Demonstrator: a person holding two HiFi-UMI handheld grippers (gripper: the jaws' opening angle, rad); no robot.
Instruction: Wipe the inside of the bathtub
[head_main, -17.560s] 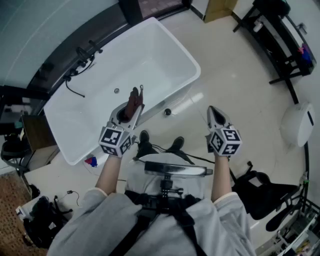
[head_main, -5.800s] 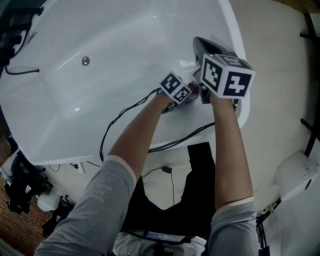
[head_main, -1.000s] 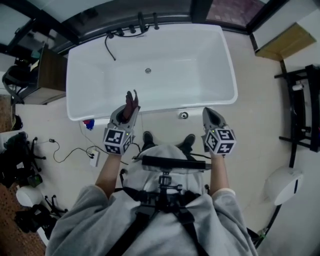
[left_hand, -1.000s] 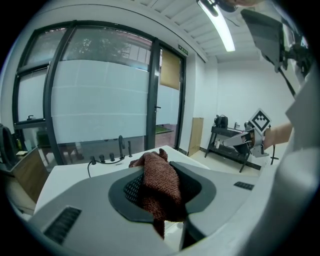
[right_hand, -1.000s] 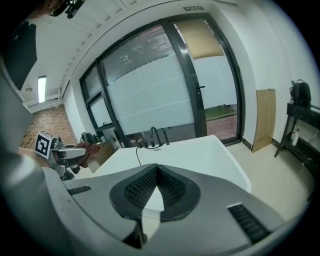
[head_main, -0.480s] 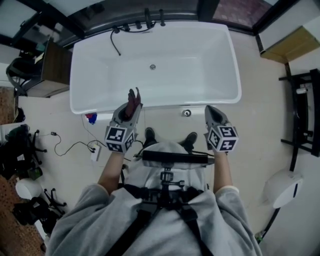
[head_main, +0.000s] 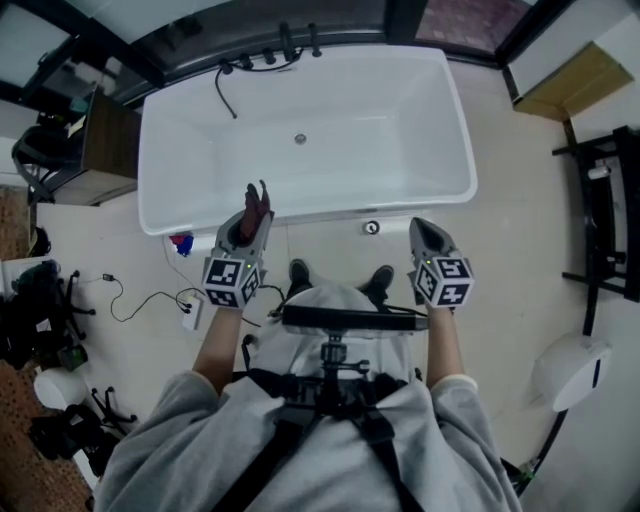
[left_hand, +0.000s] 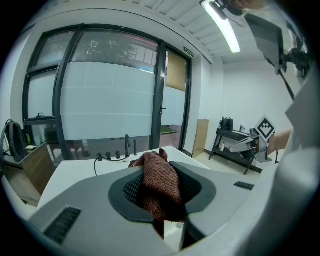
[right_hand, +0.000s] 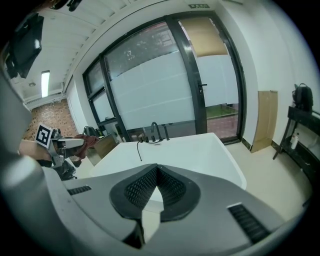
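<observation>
No word or number can be read anywhere: the sign above the door is too small to make out, and the left marker cube and right marker cube carry only black-and-white square patterns.

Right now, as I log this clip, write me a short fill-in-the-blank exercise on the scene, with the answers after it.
1. The left gripper is ___ on the cloth.
2. The right gripper, jaws together, holds ___.
3. The faucet stands on the bathtub's ___ rim, opposite the person.
Missing words: shut; nothing; far.
</observation>
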